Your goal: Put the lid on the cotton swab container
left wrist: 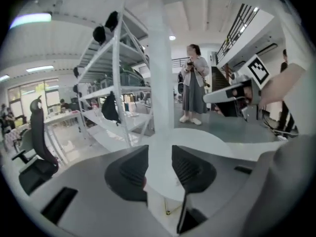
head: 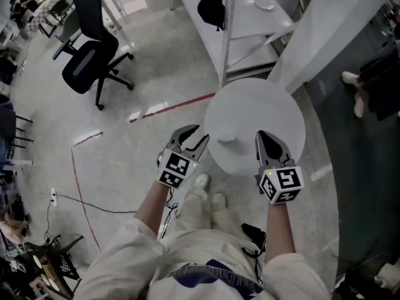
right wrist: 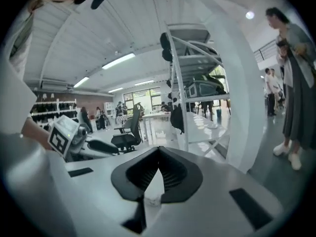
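A round white table [head: 262, 102] stands in front of me. On its near part sits a small pale thing [head: 226, 140], too blurred to name as container or lid. My left gripper [head: 197, 137] hovers at the table's left front edge; its jaws stand apart with nothing between them [left wrist: 160, 169]. My right gripper [head: 263, 140] is held at the table's right front edge, jaws closed tip to tip and empty [right wrist: 158, 155]. Both point roughly level across the table. In the left gripper view the right gripper [left wrist: 232, 90] shows at the right.
A white shelf rack [head: 247, 17] and a slanted white pillar [head: 325, 30] stand behind the table. A black office chair [head: 87, 61] is at the far left, with red tape lines [head: 175, 105] on the floor. A person [left wrist: 195, 83] stands beyond the table.
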Tool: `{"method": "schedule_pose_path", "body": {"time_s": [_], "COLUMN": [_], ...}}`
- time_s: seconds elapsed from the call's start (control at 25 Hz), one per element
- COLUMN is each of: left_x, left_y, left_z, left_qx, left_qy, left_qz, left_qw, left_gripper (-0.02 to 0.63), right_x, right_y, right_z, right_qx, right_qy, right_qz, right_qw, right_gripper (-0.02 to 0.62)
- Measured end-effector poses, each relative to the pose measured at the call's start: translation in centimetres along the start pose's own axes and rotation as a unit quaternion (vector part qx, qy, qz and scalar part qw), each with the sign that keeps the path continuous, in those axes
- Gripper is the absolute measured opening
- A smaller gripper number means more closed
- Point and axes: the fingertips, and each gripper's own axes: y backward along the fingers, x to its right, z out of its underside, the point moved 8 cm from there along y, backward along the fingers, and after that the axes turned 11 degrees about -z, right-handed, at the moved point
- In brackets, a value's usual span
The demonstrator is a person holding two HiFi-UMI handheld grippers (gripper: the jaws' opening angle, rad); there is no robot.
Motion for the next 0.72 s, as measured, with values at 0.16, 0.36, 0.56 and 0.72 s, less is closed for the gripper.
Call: {"method": "schedule_pose_path", "body": {"time_s": [0.16,0.36,0.56,0.72], "left_x": [1.0,3.6,5.4,5.9], "left_y": [4.3,10.1,13.4,15.7], "left_z": [-3.8,-6.8,-7.7,-8.4], "left_qx": [0.057,0.116,0.153,0.182], "left_qy": [0.010,0.029,0.042,0.065], "left_qz": [-0.084,-0.150,-0.188,-0.200], "left_qw": [0.9948,0.9814,0.9692,0.9605], "left_gripper": [0.071,0.000,-0.002,-0.002], "right_x": [-2.3,-5.0,-6.9,-8.7], "right_y": [2.0,5.4,7.5,8.7], "right_z": [-2.0,-3.1,-3.3,-4.2], "right_qx": [-0.004,0.030,0.068,0.096], "right_qy": [0.082,0.080,0.069,0.077], "right_qz": [-0.028,-0.032,-0.002,0.027], "right_qw": [0.996,0.996,0.995,0.992], "right_gripper": [0.009,0.009,0.009,0.009]}}
